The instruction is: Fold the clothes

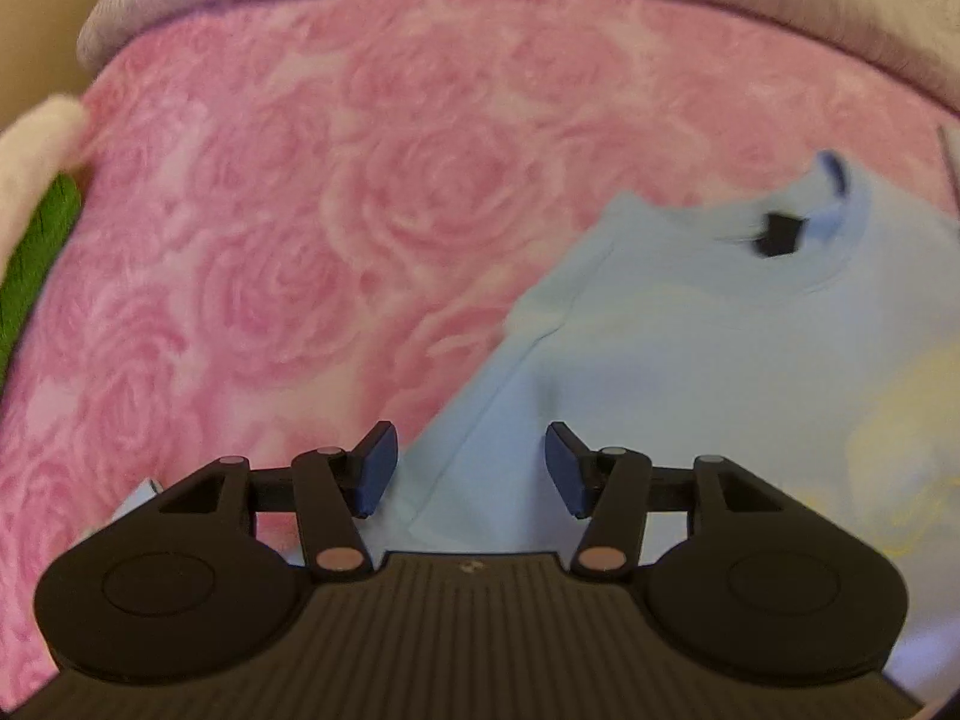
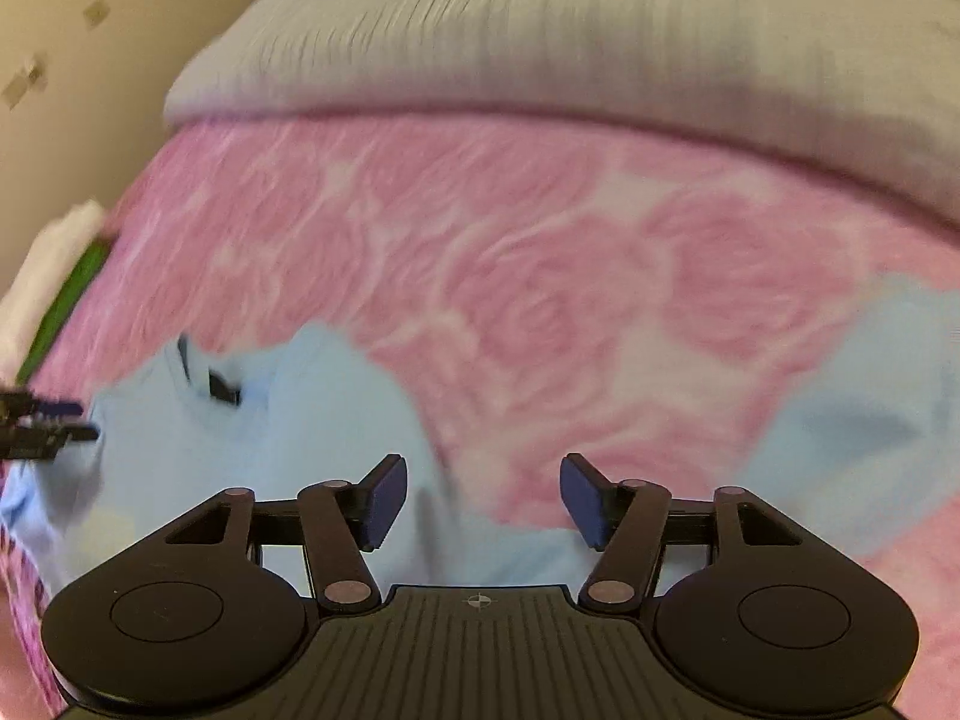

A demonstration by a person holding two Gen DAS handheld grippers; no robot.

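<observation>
**Shirt spread on a rose-print bed**

A pink rose-patterned bedspread (image 1: 300, 228) carried a pale blue cotton T-shirt (image 1: 690, 348), lying flat with its collar facing away, apparently ready for folding. The left gripper (image 1: 471, 471) and right gripper (image 2: 483, 501) hovered above it, jaws wide, holding nothing.

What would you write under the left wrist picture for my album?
Open left hand-held gripper poised over a light blue T-shirt spread on a pink rose-patterned blanket.
</observation>
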